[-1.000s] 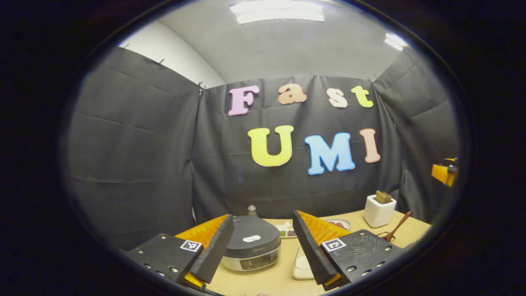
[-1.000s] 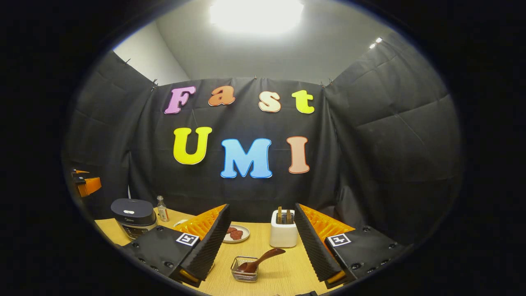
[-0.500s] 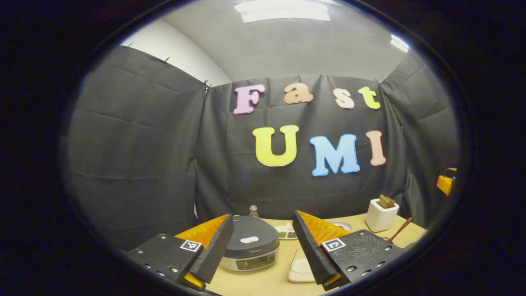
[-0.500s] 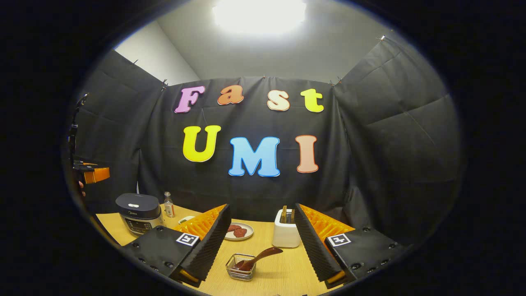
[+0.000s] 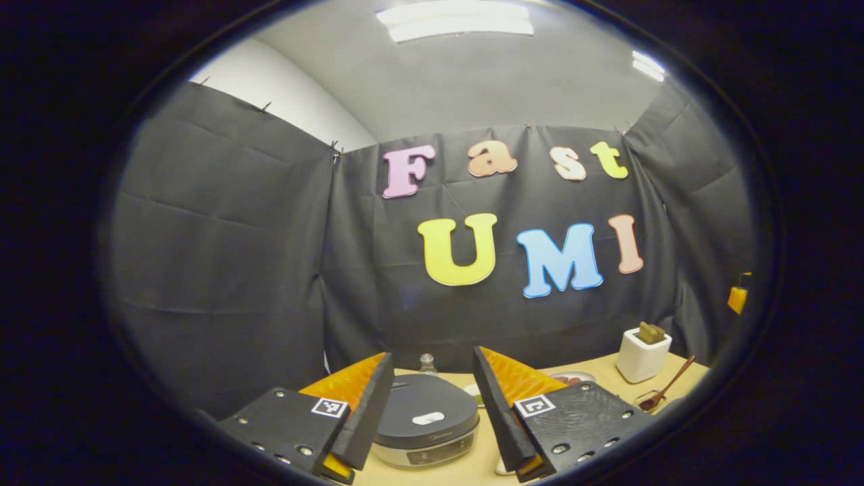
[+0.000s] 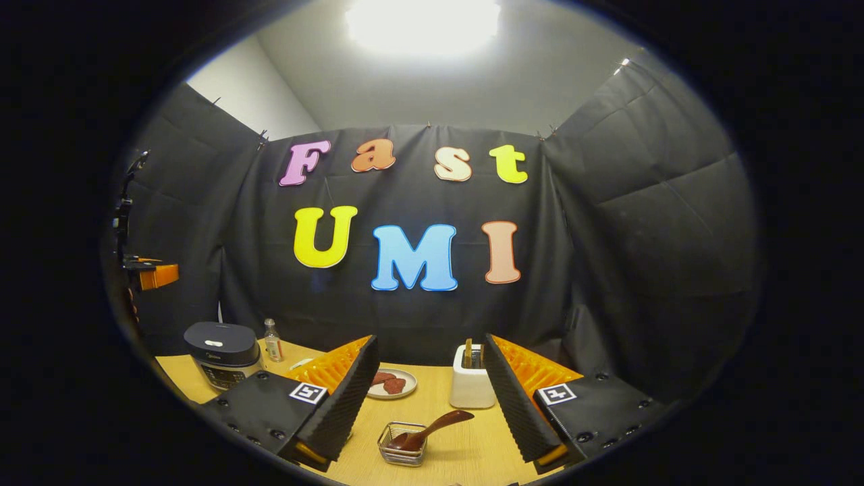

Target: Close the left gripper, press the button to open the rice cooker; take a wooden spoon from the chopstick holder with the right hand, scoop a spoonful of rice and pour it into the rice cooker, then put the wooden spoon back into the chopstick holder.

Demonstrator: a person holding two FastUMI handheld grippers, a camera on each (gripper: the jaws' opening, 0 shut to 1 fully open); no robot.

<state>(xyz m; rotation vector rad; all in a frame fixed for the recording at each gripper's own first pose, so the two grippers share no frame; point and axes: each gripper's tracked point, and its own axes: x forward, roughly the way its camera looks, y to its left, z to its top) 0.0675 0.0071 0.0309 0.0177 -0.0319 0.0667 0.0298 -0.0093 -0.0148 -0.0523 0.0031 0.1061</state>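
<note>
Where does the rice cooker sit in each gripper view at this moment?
Left gripper view: rice cooker at bottom centre, between that gripper's own two fingers.
Right gripper view: it stands at lower left on the table, lid down.
Shared landmark: the small clear bottle beside the cooker.

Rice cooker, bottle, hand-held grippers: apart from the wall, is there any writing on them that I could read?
No text here can be quoted.
Rice cooker: a small mark and a panel on its front, both too blurred to read.
Bottle: it has a label, too small to read.
Left hand-held gripper and right hand-held gripper: square black-and-white pattern tags, no words.
</note>
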